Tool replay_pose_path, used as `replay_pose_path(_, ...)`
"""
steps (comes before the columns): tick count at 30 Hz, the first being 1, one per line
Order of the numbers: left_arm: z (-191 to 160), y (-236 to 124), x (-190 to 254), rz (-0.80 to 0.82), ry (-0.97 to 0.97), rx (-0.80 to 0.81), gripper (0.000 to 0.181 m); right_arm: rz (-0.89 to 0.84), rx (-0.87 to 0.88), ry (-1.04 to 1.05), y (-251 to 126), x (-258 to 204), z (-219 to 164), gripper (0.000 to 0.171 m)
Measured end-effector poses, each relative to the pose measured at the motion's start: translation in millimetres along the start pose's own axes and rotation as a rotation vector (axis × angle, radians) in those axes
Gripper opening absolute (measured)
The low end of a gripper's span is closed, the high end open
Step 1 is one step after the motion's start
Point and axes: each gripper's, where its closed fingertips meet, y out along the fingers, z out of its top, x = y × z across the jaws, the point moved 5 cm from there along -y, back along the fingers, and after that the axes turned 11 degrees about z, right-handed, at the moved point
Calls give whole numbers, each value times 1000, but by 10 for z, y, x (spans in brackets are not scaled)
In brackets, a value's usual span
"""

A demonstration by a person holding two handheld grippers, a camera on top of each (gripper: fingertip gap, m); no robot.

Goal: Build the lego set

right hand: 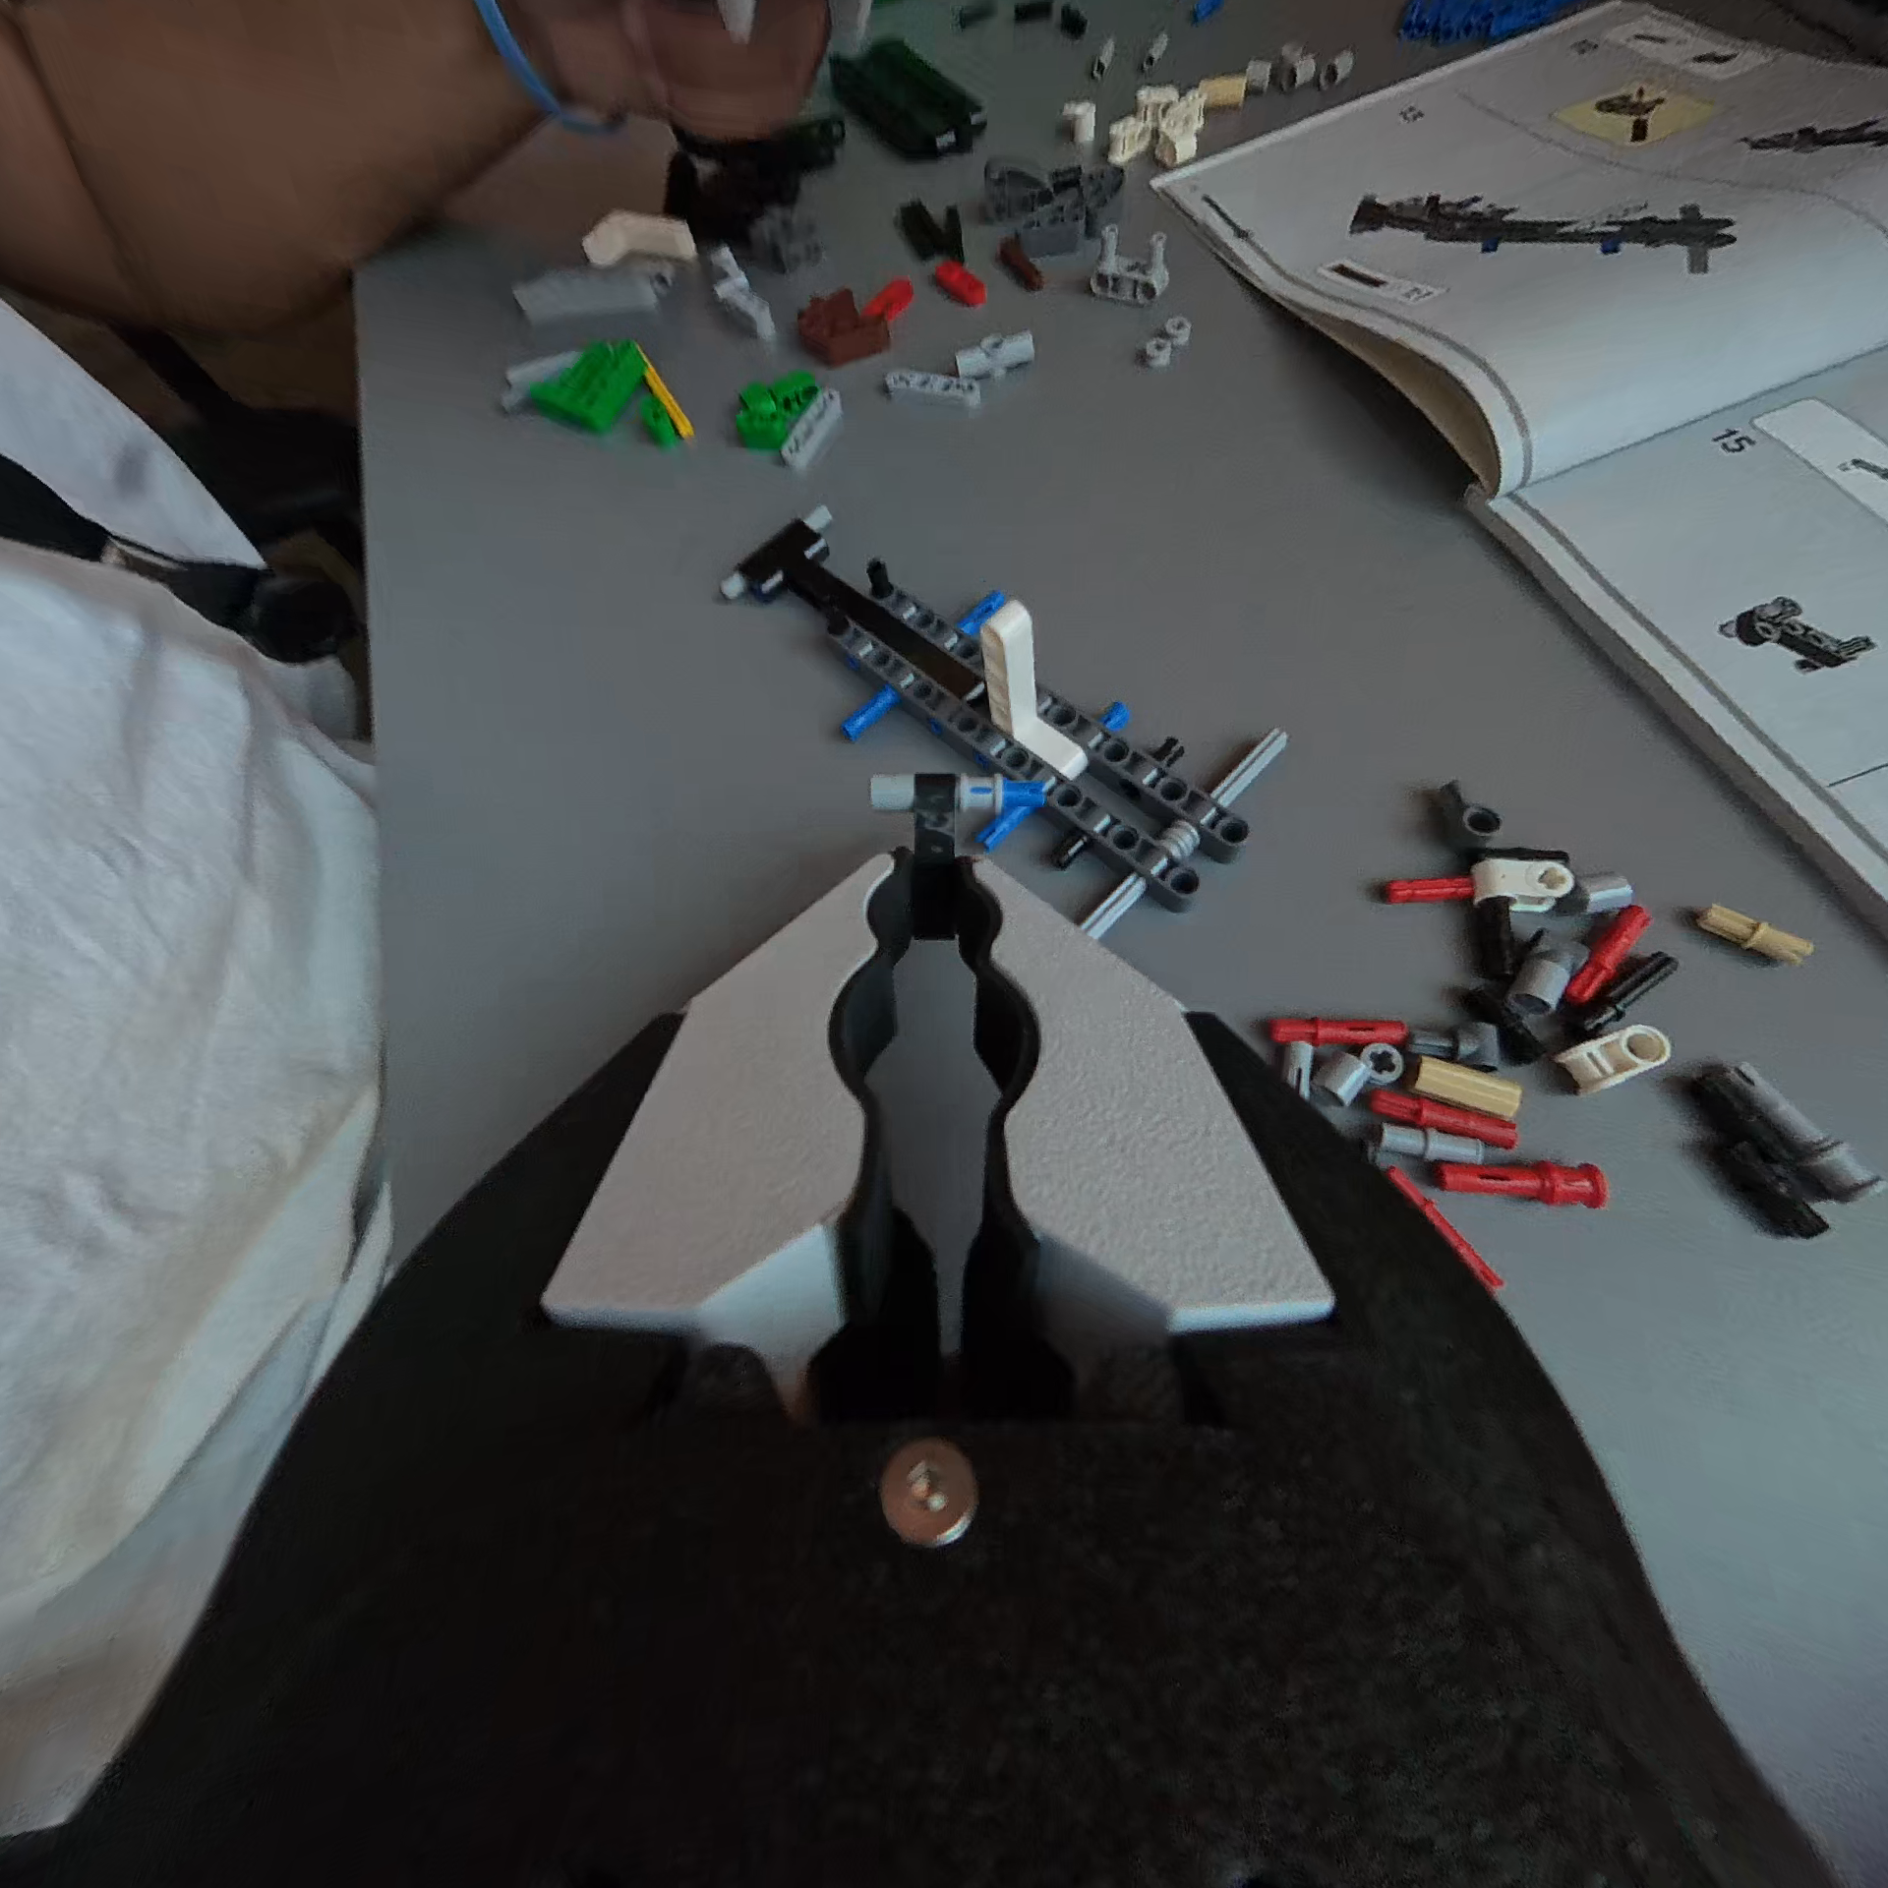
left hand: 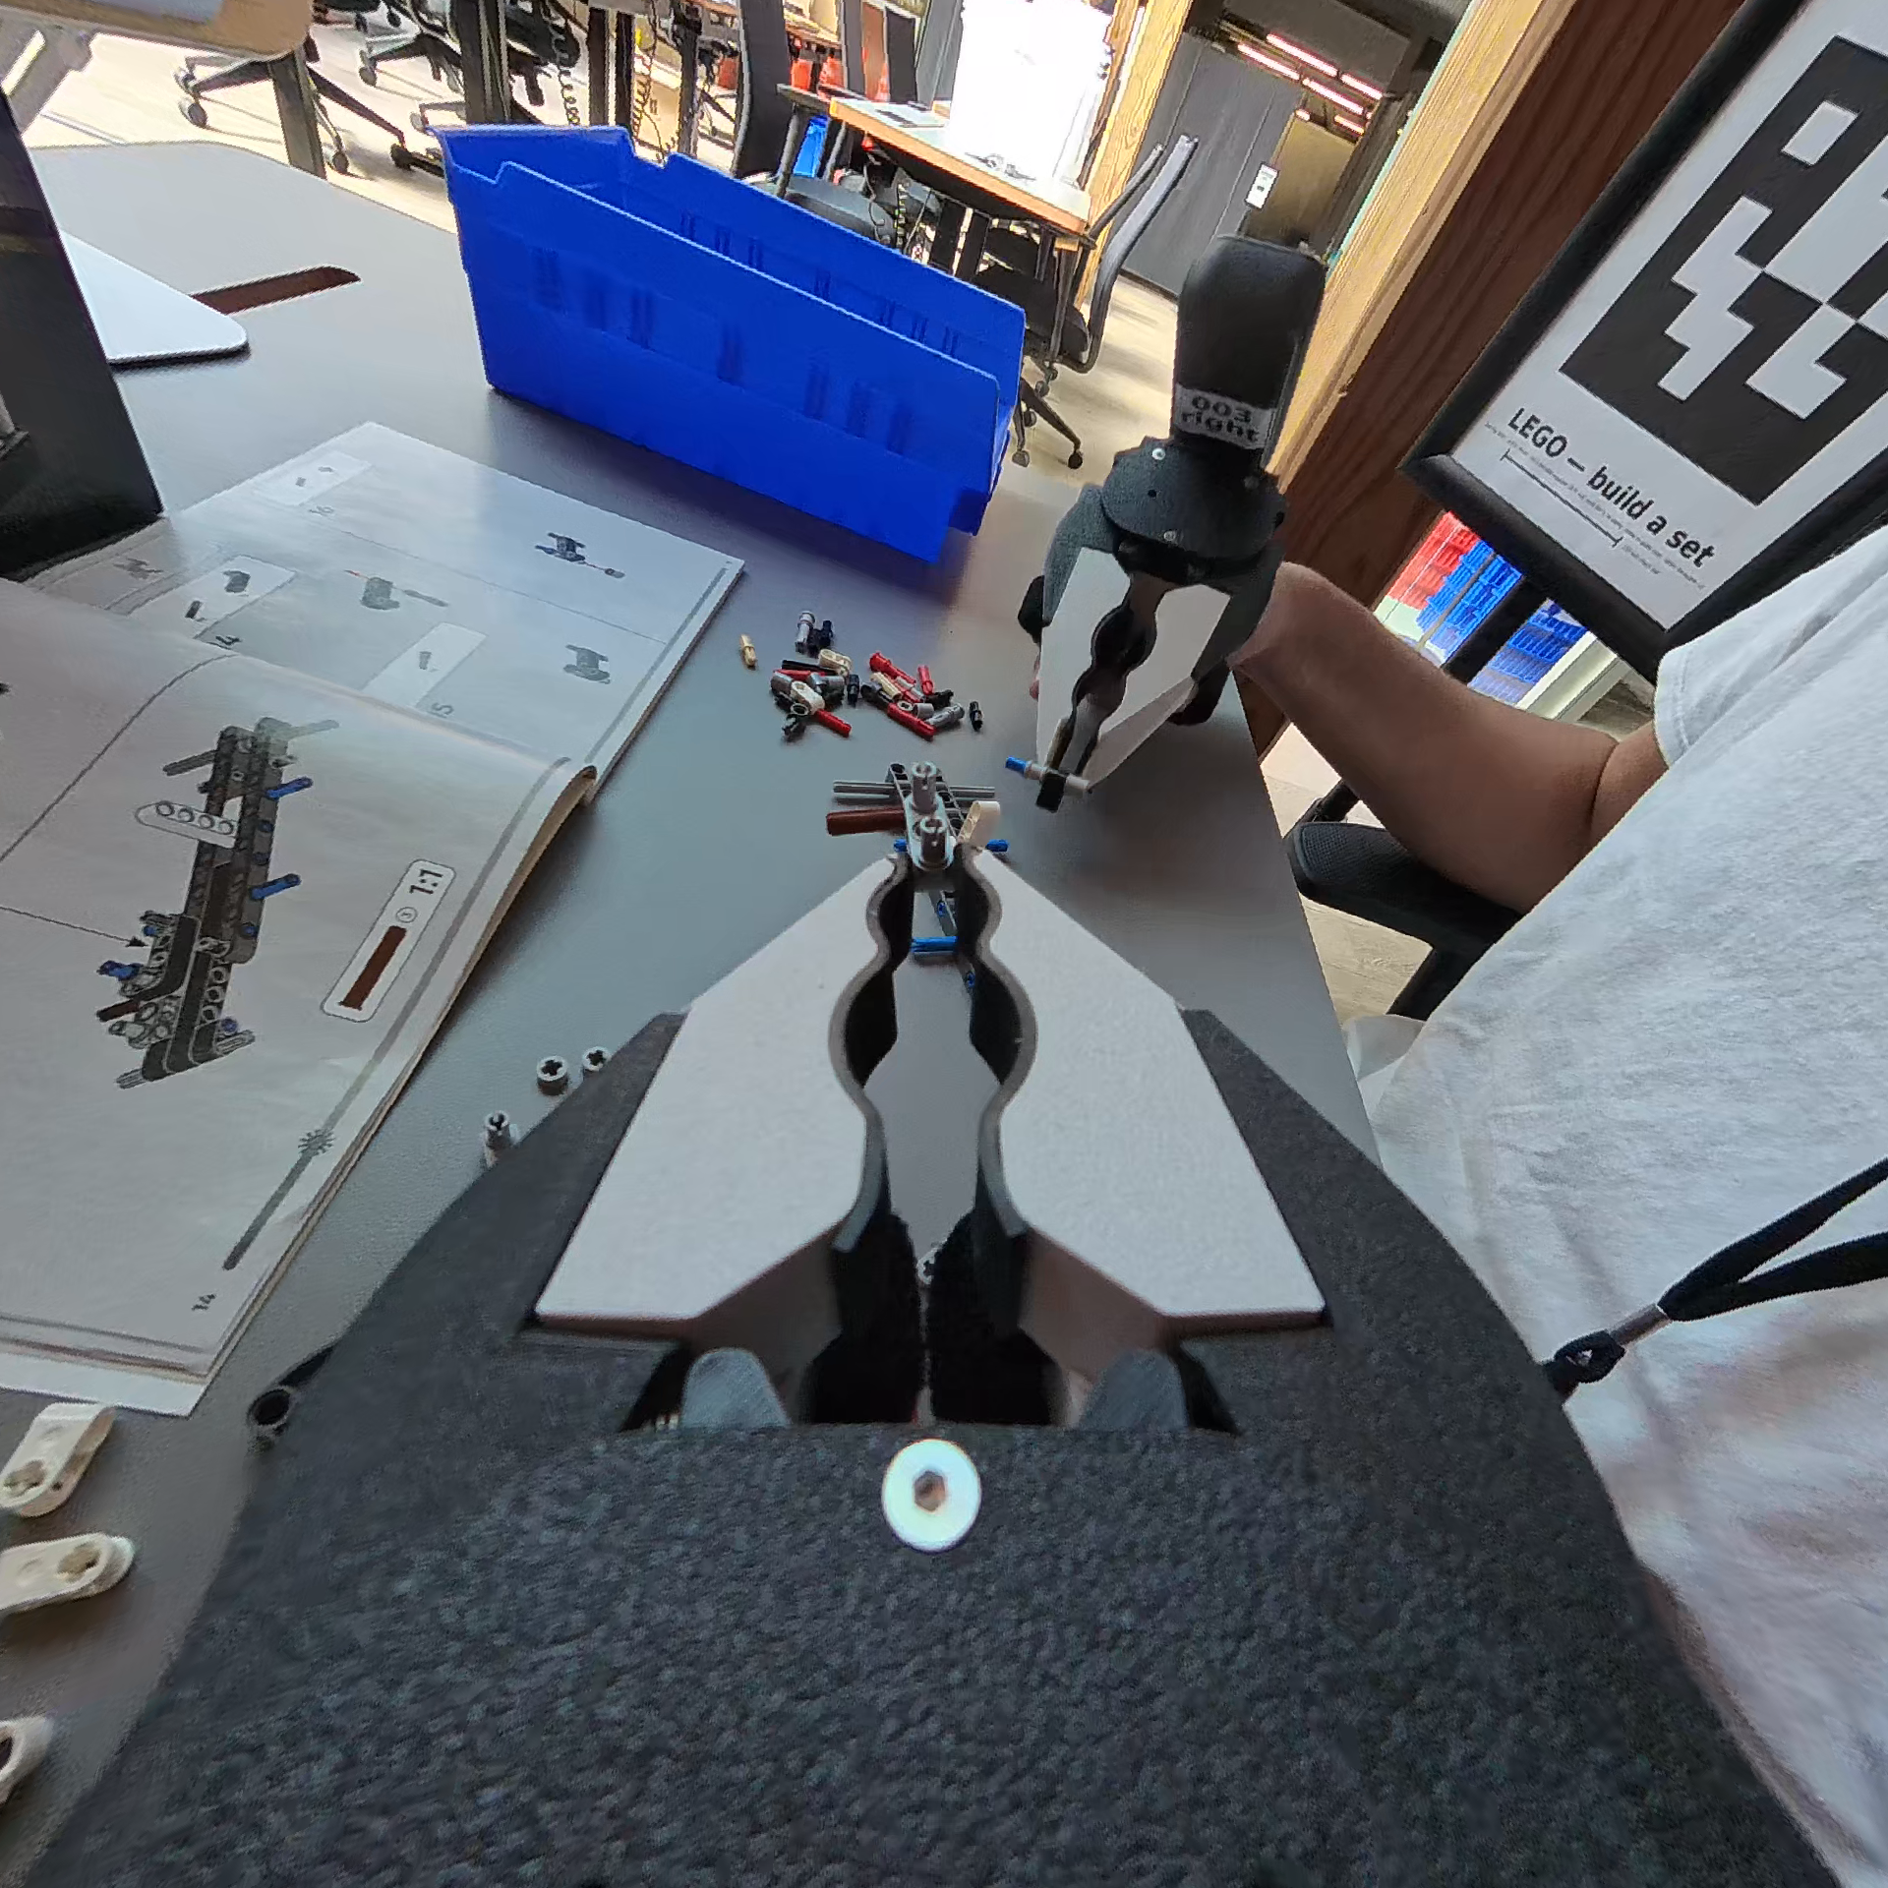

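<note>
On the grey table [right hand: 572,919], clutter rings the work area: an open instruction booklet [left hand: 337,817] lies left of the build in the left wrist view, with a blue bin [left hand: 736,337] behind it. A small heap of red, black, grey and tan pins [right hand: 1512,1063] sits just beside the far end of the build, on the booklet side. Beyond the build in the right wrist view lie scattered green, grey, brown and white pieces [right hand: 776,337]; a person's arm [right hand: 255,153] crosses that corner.

Lego assembly [right hand: 1011,725]: two long grey holed beams side by side, blue pins sticking out, a white angled piece across the top, a grey axle at one end. It lies flat on the table.

Left gripper [left hand: 925,863]: fingers narrowed around the near end of the assembly; firm clamping can't be confirmed.

Right gripper [right hand: 935,868]: closed on a small black connector [right hand: 935,807] carrying a grey-and-blue cross pin, held just beside the assembly; contact unclear.
</note>
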Motion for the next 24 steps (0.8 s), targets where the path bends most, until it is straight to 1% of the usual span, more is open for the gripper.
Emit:
replay_pose_path(2, -17, 18, 19, -17, -9, -8, 5, 66, 88, 56, -51, -15, 123, 4)
replay_pose_path(5, -34, 43, 115, -69, -5, -20, 5, 247, 224, 173, -137, -101, 343, 4)
replay_pose_path(9, -53, 67, 335, -180, 34, -35, 5, 341, 298, 202, -203, -164, 524, 4)
replay_pose_path(12, -87, 94, 457, -237, 53, -54, 6, 382, 309, 225, -189, -183, 582, 4)
replay_pose_path(16, -134, 127, 515, -261, 63, -80, 5, 427, 290, 272, -70, -186, 600, 4)
replay_pose_path(19, -138, 128, 531, -272, 56, -85, 6, 460, 287, 262, 20, -226, 630, 4)
replay_pose_path(24, -104, 99, 570, -290, 52, -72, 6, 535, 325, 350, 105, -201, 705, 4)
